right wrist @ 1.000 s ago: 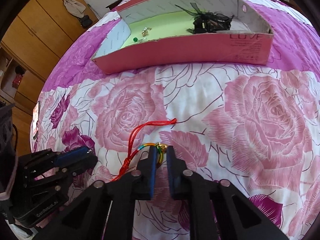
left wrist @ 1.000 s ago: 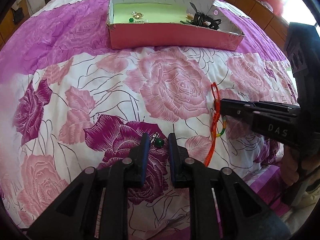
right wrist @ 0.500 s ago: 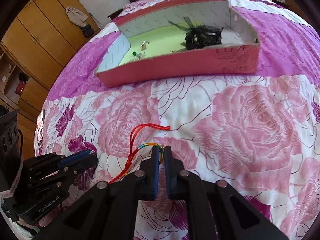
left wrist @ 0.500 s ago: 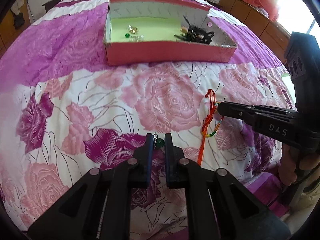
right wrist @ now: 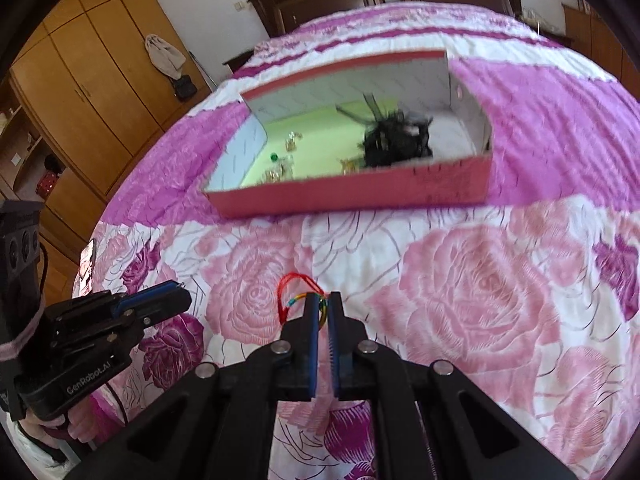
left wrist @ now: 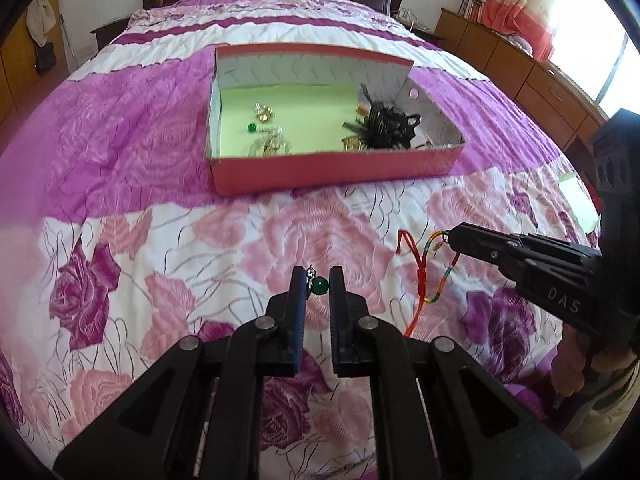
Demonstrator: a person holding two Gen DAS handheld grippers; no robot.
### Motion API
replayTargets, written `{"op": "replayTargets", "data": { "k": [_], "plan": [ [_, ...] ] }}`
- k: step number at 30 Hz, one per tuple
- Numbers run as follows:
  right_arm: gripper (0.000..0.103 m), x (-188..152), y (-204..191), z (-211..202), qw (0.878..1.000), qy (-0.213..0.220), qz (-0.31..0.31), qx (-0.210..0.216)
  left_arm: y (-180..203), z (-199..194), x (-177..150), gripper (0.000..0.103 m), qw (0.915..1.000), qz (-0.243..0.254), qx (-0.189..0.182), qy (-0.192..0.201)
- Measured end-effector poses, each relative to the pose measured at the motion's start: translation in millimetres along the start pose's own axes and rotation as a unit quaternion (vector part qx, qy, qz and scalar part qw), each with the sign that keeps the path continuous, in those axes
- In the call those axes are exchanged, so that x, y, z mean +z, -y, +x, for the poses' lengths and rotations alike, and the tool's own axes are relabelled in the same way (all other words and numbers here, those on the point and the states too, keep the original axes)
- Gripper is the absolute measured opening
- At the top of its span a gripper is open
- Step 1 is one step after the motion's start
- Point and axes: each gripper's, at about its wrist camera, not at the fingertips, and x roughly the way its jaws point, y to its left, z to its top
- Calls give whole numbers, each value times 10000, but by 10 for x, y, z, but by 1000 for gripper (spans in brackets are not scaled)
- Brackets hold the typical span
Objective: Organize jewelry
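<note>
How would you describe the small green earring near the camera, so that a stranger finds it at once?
Start from the pink box on the rose-patterned bedspread and come toward the camera. The green bead earring sits pinched in the left gripper. Unlike the red cord bracelet that the right gripper holds, it is one round green bead on a silver hook.
</note>
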Motion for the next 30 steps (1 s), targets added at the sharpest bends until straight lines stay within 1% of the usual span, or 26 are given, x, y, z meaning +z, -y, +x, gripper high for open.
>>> {"op": "replayTargets", "data": {
  "k": [7, 15, 22, 27, 30],
  "plan": [
    [6, 81, -99, -146, 9985, 458, -288, -75, 40, -6, 141, 2, 9998, -5, -14, 220],
    [5, 206, -176, -278, 9943, 928, -528, -64, 87, -27, 315, 2, 9986, 23, 31, 522],
    [5, 323, -213, -340, 9903, 1208, -678, -103, 100, -38, 466, 2, 9970, 10, 33, 778],
    [4, 428, -221, -358, 9876, 1389, -735, -49, 91, -55, 570, 2, 9951, -21, 0, 990],
    [4, 477, -219, -368, 9865, 1450, -762, -38, 72, -47, 612, 2, 9944, -38, 31, 1053]
  ]
}}
